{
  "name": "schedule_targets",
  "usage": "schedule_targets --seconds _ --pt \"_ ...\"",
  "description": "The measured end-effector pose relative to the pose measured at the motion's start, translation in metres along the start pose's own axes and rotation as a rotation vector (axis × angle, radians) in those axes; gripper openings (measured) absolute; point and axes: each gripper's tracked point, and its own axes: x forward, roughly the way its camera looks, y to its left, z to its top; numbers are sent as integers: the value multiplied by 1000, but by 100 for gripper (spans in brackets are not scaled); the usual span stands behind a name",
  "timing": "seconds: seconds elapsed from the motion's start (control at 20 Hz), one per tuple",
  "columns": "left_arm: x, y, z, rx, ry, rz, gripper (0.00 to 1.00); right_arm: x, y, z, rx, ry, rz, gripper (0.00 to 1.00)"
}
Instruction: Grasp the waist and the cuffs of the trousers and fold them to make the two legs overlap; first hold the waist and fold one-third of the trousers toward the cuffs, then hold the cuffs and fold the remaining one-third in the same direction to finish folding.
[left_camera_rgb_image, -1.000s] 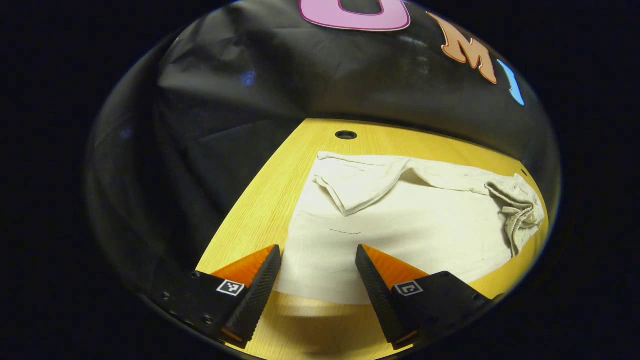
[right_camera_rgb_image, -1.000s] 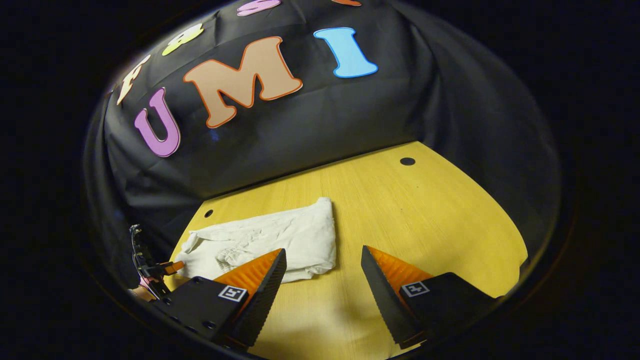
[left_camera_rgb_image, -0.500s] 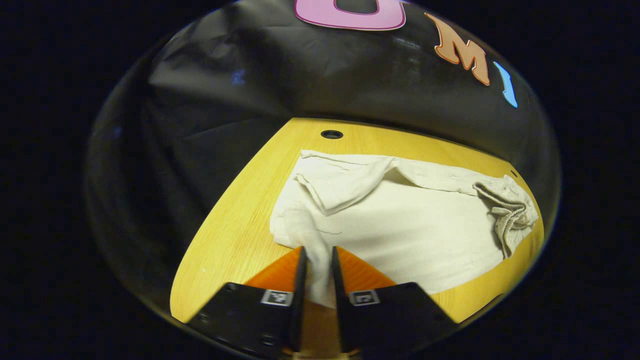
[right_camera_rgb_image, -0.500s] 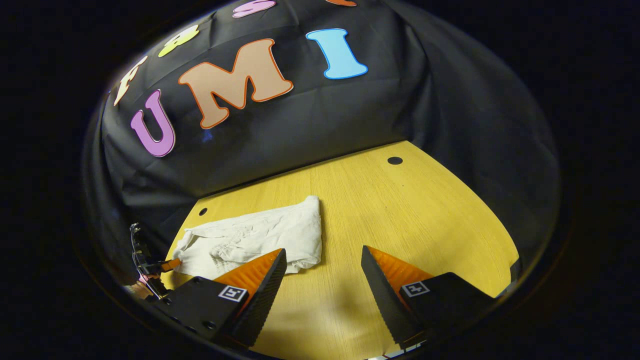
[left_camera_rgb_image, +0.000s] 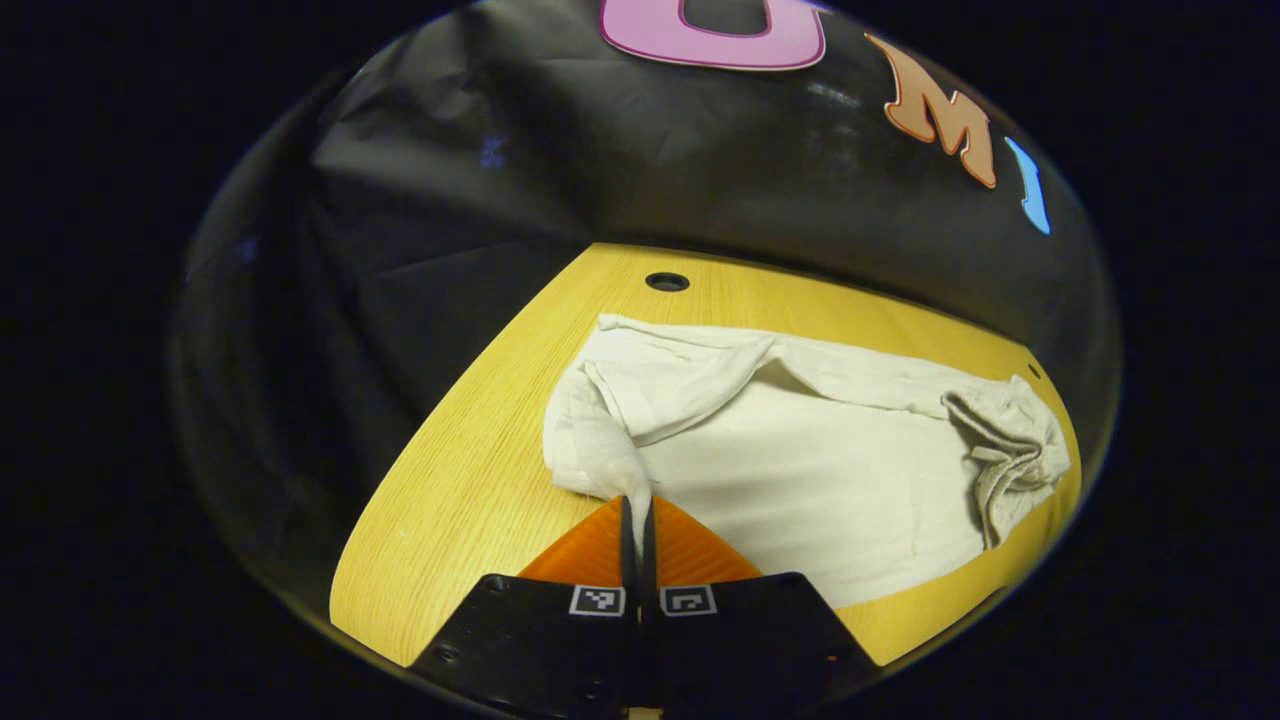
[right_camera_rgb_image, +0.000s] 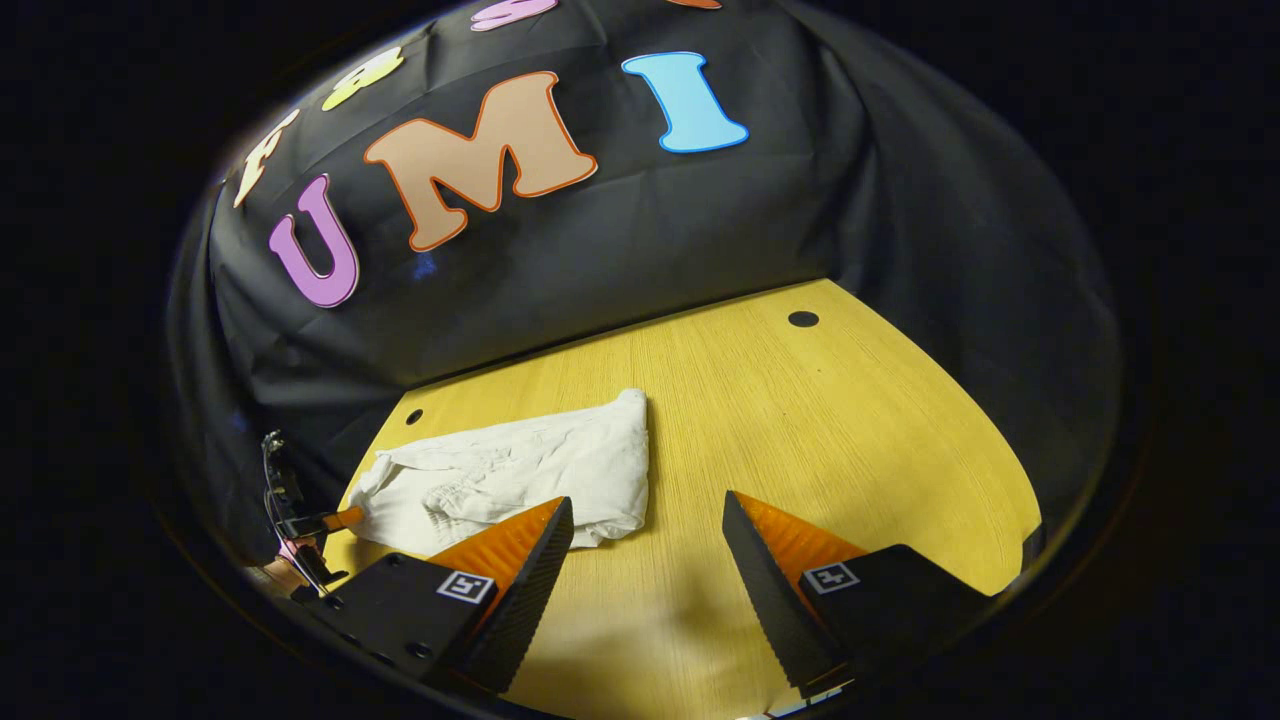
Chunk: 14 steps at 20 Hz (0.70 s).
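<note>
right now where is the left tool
In the left gripper view, the left tool is shut on the near-left corner of the trousers, low over the table.

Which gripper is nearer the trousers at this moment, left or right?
Left. The left gripper is shut on the trousers, pinching a lifted edge of cloth. The right gripper is open above the bare table, the trousers lying off to its left.
</note>
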Motion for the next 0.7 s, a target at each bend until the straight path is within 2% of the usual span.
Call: schedule_targets --seconds 0.15,0.35,0.7 --pt "-17 -29 24 -44 -52 -52 0 -2 -2 1 1 -2 8 96" --pt "-44 -95 61 -104 -124 -166 0 2 -1 7 -10 -5 29 97" --pt "-90 -230 119 -79 -234 -375 0 1 -15 15 -24 -15 44 96"
